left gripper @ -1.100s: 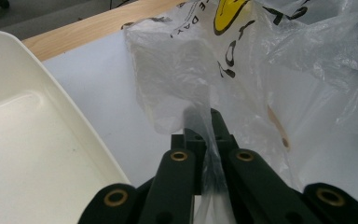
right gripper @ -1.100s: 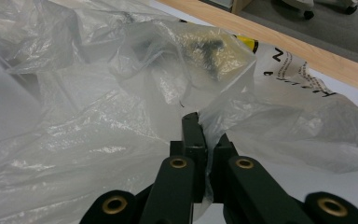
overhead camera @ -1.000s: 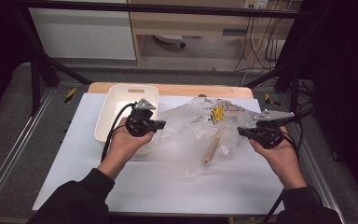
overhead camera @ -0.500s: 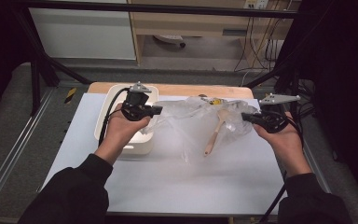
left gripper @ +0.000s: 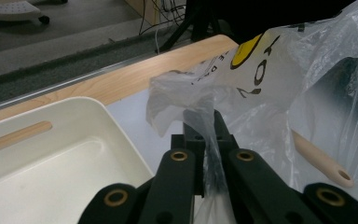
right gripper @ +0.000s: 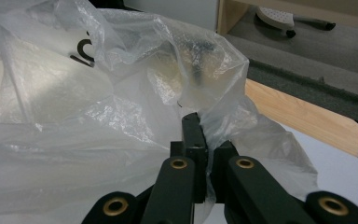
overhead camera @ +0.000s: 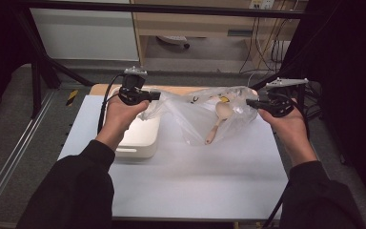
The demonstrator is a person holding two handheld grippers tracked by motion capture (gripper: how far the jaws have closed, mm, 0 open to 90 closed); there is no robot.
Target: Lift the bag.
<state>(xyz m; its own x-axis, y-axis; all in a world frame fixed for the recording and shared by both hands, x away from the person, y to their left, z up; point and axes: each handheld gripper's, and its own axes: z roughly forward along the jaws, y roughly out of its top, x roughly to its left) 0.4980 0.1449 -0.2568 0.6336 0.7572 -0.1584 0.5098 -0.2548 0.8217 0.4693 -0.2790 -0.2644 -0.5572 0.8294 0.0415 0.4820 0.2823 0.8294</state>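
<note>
My high view sits above my side of the counter (overhead camera: 195, 181), facing forward and down. 2 close cameras ride the tongs: the left one looks across the white tray (left gripper: 51, 158) toward the clear bag (left gripper: 279, 88), the right one faces that same bag (right gripper: 98, 107) from its opposite end.

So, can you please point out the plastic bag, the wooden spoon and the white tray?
plastic bag (overhead camera: 190, 117): high view, on its clear film, middle.
wooden spoon (overhead camera: 223, 111): high view, on its bowl, inside the bag.
white tray (left gripper: 70, 172): left gripper view, on its inner floor.
</note>
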